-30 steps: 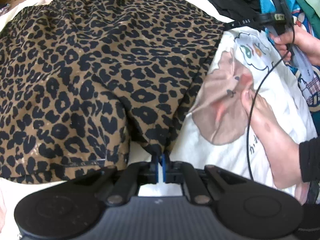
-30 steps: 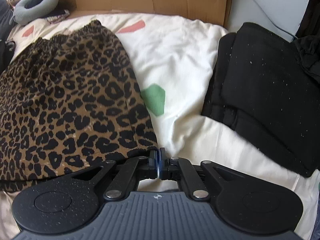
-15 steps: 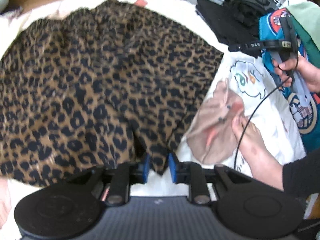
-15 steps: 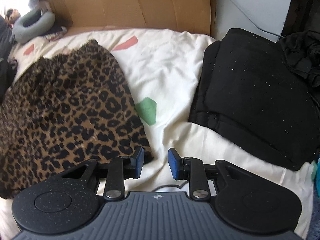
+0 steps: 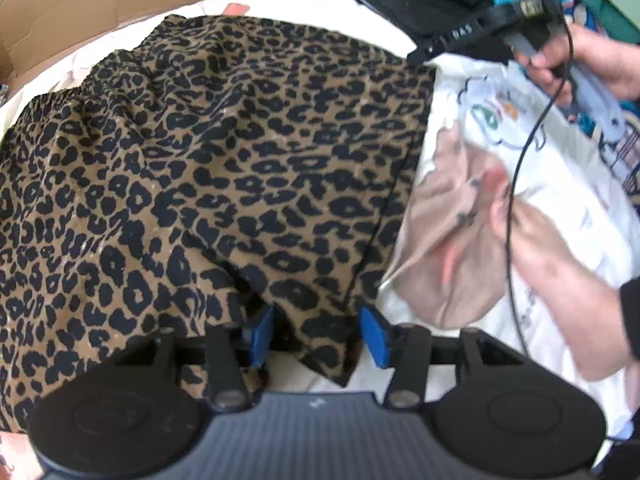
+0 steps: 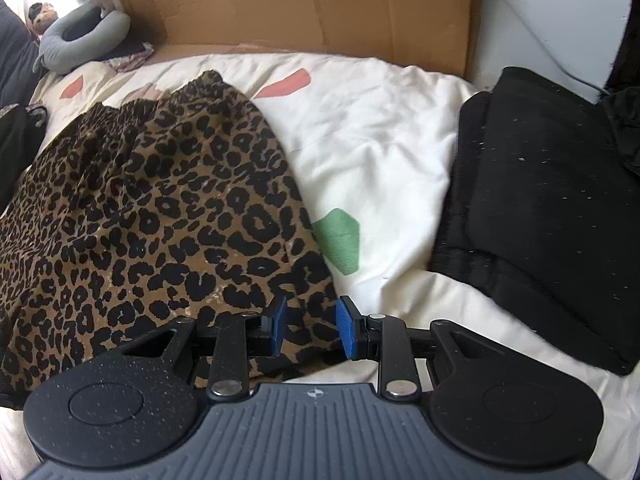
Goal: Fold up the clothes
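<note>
Now my left gripper (image 5: 318, 334) and right gripper (image 6: 310, 330), jaws just parted, hold nothing, though the leopard-print shorts (image 5: 224, 168) hem between them could snag when lifting.

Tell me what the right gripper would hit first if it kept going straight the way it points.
Most likely the leopard-print garment: its near corner already lies between the right gripper's open jaws, with the white bedding just under and beyond it. Depth is hard to judge here.
</note>
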{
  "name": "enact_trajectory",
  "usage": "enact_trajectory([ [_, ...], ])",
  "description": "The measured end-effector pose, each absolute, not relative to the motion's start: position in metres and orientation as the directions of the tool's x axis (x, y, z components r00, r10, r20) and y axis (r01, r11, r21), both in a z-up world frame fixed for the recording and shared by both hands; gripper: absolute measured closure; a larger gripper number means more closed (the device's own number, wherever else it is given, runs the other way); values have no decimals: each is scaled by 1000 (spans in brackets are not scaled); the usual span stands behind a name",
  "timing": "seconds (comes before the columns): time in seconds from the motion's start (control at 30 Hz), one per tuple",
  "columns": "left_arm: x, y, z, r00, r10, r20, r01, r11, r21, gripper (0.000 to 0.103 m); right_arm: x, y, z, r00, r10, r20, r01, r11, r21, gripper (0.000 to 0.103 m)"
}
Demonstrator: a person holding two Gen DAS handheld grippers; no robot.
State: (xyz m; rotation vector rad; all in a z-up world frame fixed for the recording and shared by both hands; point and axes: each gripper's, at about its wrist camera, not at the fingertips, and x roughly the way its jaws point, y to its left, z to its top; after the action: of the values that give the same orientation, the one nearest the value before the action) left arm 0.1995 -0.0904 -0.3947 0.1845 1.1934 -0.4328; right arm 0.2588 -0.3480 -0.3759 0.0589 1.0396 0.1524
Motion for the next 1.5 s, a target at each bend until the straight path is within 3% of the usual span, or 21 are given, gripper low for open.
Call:
enact_trajectory([
  [0.3, 194, -89, -399, 313, -181, -932, 436, 900, -29, 69, 262, -342, -392, 468, 135, -873, -111, 989, 93, 69],
  [0.37, 193, -89, -398, 305, -200, -931, 444, 895, -47, 92, 263, -341, -395, 459, 127, -879, -116, 990, 82, 71],
  [0.4, 192, -89, -398, 299, -209, -931, 443, 895, -59, 95, 264, -341, -397, 456, 121, -882, -118, 990, 75, 72],
  [0.47, 190, -89, -396, 296, -222, -929, 441, 894, -73, 99, 264, -340, -399, 450, 104, -887, -122, 991, 54, 89],
  [0.5, 188, -89, -395, 294, -226, -929, 446, 892, -76, 99, 265, -340, -399, 446, 103, -889, -126, 991, 52, 101],
  [0.53, 187, -89, -394, 291, -230, -928, 452, 889, -79, 100, 265, -340, -399, 442, 98, -891, -128, 991, 46, 103],
  [0.83, 181, -95, -397, 266, -247, -932, 491, 866, -89, 100, 261, -355, -394, 434, 29, -901, -110, 994, -21, 103],
  [0.97, 182, -96, -403, 244, -242, -939, 498, 862, -93, 98, 261, -363, -392, 435, 72, -898, -77, 996, 43, 103],
  [1.07, 182, -91, -396, 233, -261, -937, 486, 866, -120, 93, 263, -362, -390, 449, 101, -888, -75, 994, 75, 95],
  [1.13, 181, -85, -391, 227, -279, -933, 470, 871, -146, 88, 265, -360, -388, 462, 110, -880, -76, 994, 84, 70],
  [1.17, 181, -82, -388, 223, -291, -930, 457, 874, -164, 86, 265, -360, -388, 470, 116, -875, -76, 993, 91, 68],
  [1.5, 196, -43, -362, 270, -409, -872, 220, 908, -357, 86, 276, -355, -397, 458, 152, -876, -94, 988, 122, 68],
])
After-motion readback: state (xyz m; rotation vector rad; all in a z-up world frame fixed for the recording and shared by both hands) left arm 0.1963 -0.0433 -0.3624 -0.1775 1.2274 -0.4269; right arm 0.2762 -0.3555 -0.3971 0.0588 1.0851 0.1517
